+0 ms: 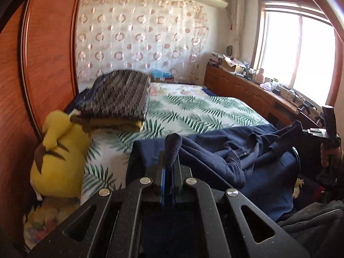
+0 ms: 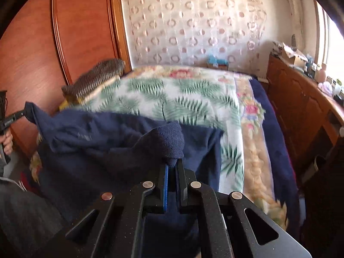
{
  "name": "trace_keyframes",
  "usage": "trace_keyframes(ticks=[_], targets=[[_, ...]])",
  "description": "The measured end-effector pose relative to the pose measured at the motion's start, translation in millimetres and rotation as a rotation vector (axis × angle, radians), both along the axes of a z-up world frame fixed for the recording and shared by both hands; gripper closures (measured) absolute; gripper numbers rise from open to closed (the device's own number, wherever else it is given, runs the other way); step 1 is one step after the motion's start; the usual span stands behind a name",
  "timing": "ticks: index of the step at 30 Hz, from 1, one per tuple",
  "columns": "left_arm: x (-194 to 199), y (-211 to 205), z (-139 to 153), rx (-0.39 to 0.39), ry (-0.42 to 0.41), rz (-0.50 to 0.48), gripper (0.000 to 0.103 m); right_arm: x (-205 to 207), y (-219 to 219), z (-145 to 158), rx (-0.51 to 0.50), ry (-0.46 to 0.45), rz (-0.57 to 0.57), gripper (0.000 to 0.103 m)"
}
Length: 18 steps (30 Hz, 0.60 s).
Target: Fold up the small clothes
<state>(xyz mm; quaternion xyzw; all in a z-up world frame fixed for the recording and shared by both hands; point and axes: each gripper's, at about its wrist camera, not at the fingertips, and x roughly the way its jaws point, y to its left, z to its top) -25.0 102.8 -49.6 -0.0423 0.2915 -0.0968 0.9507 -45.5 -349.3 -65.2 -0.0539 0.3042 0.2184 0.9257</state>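
Left gripper (image 1: 171, 161): jaws clamped tight on a bunched corner of the navy garment (image 1: 236, 157), a tuft of cloth poking up past the fingertips. Right gripper (image 2: 173, 165): likewise pinched shut on another corner of the same navy garment (image 2: 111, 148), the fabric mounded over the tips. Between the two, cloth slack and creased, draped over the near edge of the bed (upper edge raised, the rest hanging toward the camera). In the left wrist view, right gripper seen at the far right edge, held by a hand (image 1: 329, 152); in the right wrist view, left gripper at the far left edge, gripped by a hand (image 2: 7, 144).

Beyond the garment: bedspread with green fern leaves (image 1: 193, 111) flat across the mattress, floral border along its window side. Toward the wooden headboard (image 1: 49, 64), a folded dark knobbly blanket (image 1: 120, 94) stacked on a yellow layer, and just beside it a yellow plush toy (image 1: 58, 159) at the bed's edge. Farther off: patterned lace curtain (image 2: 193, 25) on the back wall, cluttered wooden dresser (image 1: 247, 86) under a bright window (image 1: 301, 49).
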Motion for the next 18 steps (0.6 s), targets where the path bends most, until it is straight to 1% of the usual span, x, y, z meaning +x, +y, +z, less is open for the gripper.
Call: trace_keyframes(ticks=[3, 5, 8, 9, 11, 13, 15, 16, 17, 18], targets=[[2, 1, -20, 0.0, 0.044, 0.033, 0.098, 1, 0, -19, -0.024, 0.055, -0.027, 0.098], [3, 3, -30, 0.0, 0.072, 0.05, 0.098, 5, 0, -25, -0.03, 0.083, -0.041, 0.098], [3, 0, -33, 0.038, 0.07, 0.047, 0.098, 13, 3, -22, -0.048, 0.095, -0.057, 0.098], [3, -1, -33, 0.046, 0.069, 0.039, 0.098, 13, 1, -18, -0.048, 0.094, -0.063, 0.094], [3, -2, -30, 0.049, 0.059, 0.029, 0.086, 11, 2, -11, -0.061, 0.077, -0.061, 0.09], [4, 0, -23, 0.049, 0.037, 0.033, 0.058, 6, 0, 1, -0.061, 0.046, -0.066, 0.089], [10, 3, -15, 0.042, 0.03, 0.03, 0.052, 7, 2, 6, -0.055, 0.021, -0.065, 0.082], [14, 5, -12, 0.041, 0.034, 0.03, 0.044, 4, 1, 13, -0.058, 0.0, -0.068, 0.08], [20, 6, -8, 0.044, 0.036, 0.031, 0.04, 4, 0, 16, -0.06, -0.015, -0.069, 0.079], [24, 7, -5, 0.047, 0.028, 0.028, 0.032, 3, -2, 20, -0.059, -0.029, -0.068, 0.076]])
